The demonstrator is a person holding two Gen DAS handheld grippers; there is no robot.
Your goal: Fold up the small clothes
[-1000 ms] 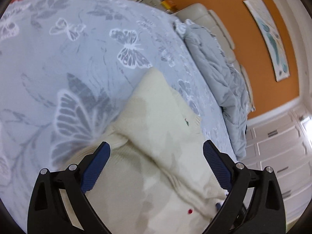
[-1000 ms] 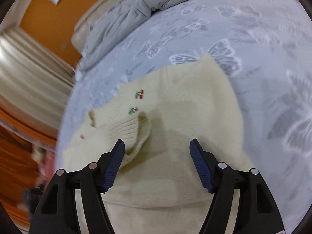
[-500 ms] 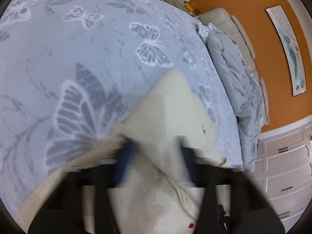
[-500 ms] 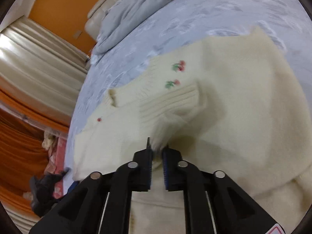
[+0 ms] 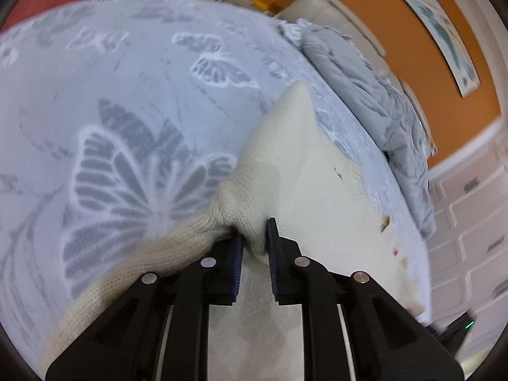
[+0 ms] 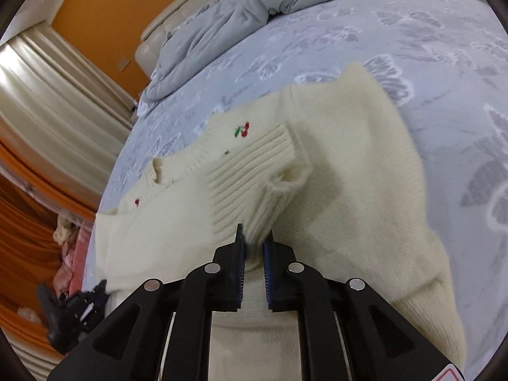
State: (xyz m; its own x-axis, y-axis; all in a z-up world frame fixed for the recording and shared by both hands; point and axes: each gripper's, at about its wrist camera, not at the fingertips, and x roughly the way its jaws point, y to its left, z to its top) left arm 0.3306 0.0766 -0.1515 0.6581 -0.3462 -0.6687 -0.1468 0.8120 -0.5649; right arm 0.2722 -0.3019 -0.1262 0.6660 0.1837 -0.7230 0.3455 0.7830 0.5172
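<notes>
A small cream knit sweater (image 6: 349, 171) with red cherry embroidery lies on the butterfly-print bedspread (image 6: 428, 41). It also shows in the left wrist view (image 5: 304, 171). My right gripper (image 6: 254, 238) is shut on the ribbed cuff (image 6: 250, 171) of a sleeve folded over the sweater's body. My left gripper (image 5: 254, 231) is shut on a pinched fold at the sweater's edge, beside the grey butterfly (image 5: 136, 171).
A crumpled grey duvet (image 6: 254, 9) lies at the head of the bed, also in the left wrist view (image 5: 365, 89). Orange wall, cream curtains (image 6: 47, 101) and white drawers (image 5: 476, 222) surround the bed. A dark object (image 6: 70, 311) and pink clothes sit off the bed's left side.
Both grippers were open above the sweater one second ago. Both have come down and shut: the right on the sleeve cuff, the left on the sweater's edge.
</notes>
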